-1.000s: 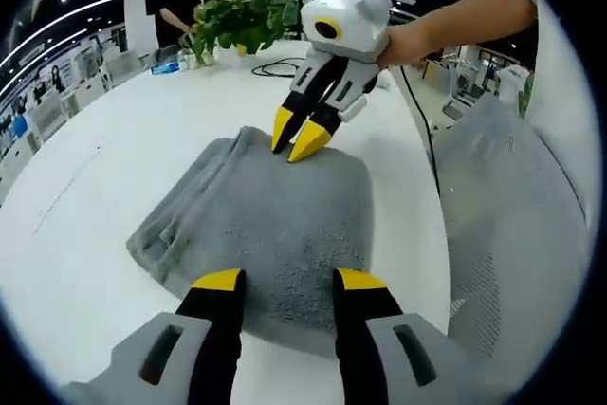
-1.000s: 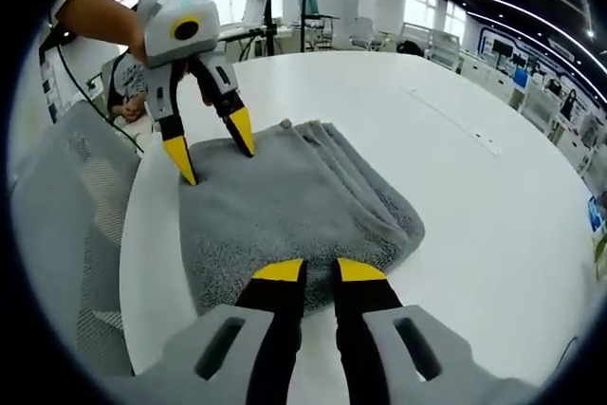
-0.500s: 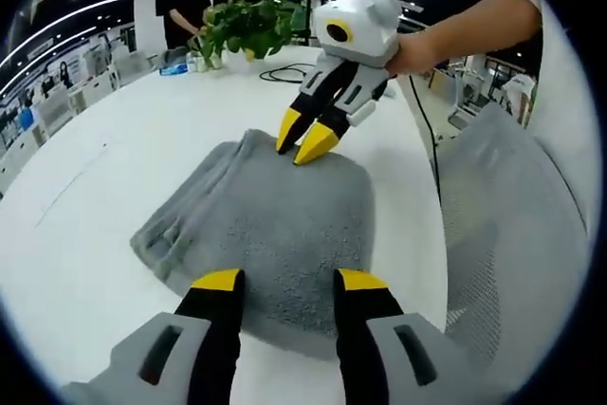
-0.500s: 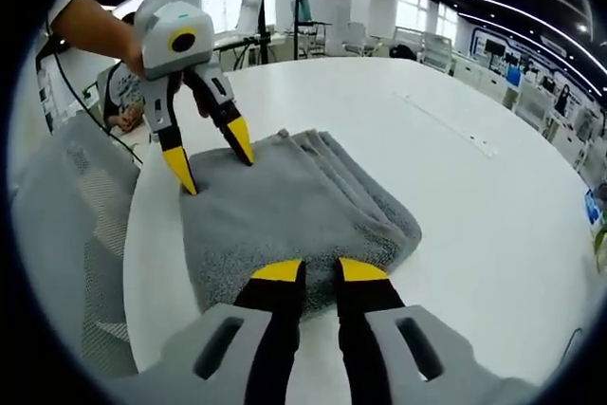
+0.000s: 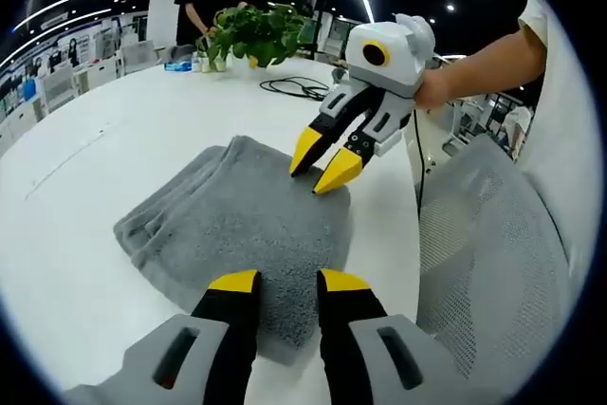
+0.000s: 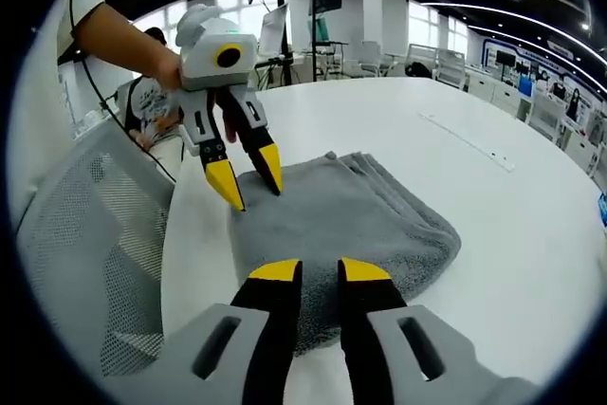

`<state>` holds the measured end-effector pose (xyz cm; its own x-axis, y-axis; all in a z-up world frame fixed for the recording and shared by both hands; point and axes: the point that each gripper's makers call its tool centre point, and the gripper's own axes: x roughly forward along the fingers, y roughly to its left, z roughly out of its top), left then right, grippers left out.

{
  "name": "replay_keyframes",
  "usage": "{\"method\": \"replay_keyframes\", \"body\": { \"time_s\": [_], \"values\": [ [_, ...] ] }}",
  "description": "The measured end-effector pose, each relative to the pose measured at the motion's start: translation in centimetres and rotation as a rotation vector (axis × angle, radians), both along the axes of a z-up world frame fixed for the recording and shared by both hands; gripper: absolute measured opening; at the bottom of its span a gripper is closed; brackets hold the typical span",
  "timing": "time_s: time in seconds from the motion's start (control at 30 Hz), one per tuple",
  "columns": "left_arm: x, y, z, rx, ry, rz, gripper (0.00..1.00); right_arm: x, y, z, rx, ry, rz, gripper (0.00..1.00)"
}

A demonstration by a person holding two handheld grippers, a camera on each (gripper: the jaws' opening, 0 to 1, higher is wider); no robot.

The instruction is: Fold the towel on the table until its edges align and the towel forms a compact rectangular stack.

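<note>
A: Where do the two grippers stand relative to the towel?

B: In the left gripper view, the left gripper [image 5: 281, 281] hangs over the near edge of the grey towel [image 5: 228, 230], jaws parted by a narrow gap with nothing between them. The right gripper [image 5: 325, 160] comes in at the towel's far corner, its yellow tips a little apart; whether they touch the cloth cannot be told.

A: And from the other side?

B: In the right gripper view, the right gripper [image 6: 320, 270] is above the towel [image 6: 356, 220], jaws slightly apart and empty. The left gripper [image 6: 248, 174] stands at the towel's far edge with its jaws spread wider.

A: How does the towel lie?

B: Folded into a thick, roughly rectangular pad on the white table [image 5: 104, 154]. Its stacked fold edges run along one side; its long axis runs from one gripper to the other.

A: What room surrounds it?

B: Bare tabletop lies open beyond the layered side. On the opposite side the towel sits near the table edge, just beside a grey mesh chair [image 5: 484, 234]. Well beyond the towel stand a potted plant [image 5: 251, 33] and a black cable [image 5: 299, 89].
</note>
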<state>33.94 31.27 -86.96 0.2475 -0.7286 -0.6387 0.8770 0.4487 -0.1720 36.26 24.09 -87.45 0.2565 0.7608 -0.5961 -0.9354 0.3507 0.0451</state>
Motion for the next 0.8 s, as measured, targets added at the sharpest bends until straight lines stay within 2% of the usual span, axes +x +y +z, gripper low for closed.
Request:
{"method": "replay_keyframes", "body": {
  "time_s": [0.2,0.27,0.3,0.37,0.4,0.6,0.8],
  "values": [
    [-0.8,-0.2,0.3,-0.021,0.0,0.004,0.24,-0.3,-0.8,-0.3,0.002,0.007,-0.008,0.15],
    [-1.1,0.0,-0.1,-0.002,-0.002,-0.003,0.23,-0.3,-1.1,-0.4,0.006,0.008,-0.015,0.15],
    [-1.2,0.1,-0.4,0.016,-0.012,-0.013,0.23,-0.4,-1.2,-0.5,0.0,0.01,-0.016,0.15],
    [-0.7,0.8,-1.2,0.086,-0.087,-0.043,0.19,-0.6,-1.3,-0.7,-0.002,0.006,-0.015,0.15],
    [-0.7,0.9,-1.4,0.101,-0.103,-0.056,0.18,-0.6,-1.4,-1.2,-0.012,0.005,-0.012,0.15],
    [-0.6,0.7,-2.1,0.094,-0.09,-0.047,0.18,-0.8,-1.7,-1.6,-0.04,-0.034,0.012,0.14],
    [-0.5,0.7,-1.9,0.086,-0.081,-0.03,0.19,-0.9,-1.6,-1.5,-0.038,-0.027,-0.015,0.14]
  ]
}}
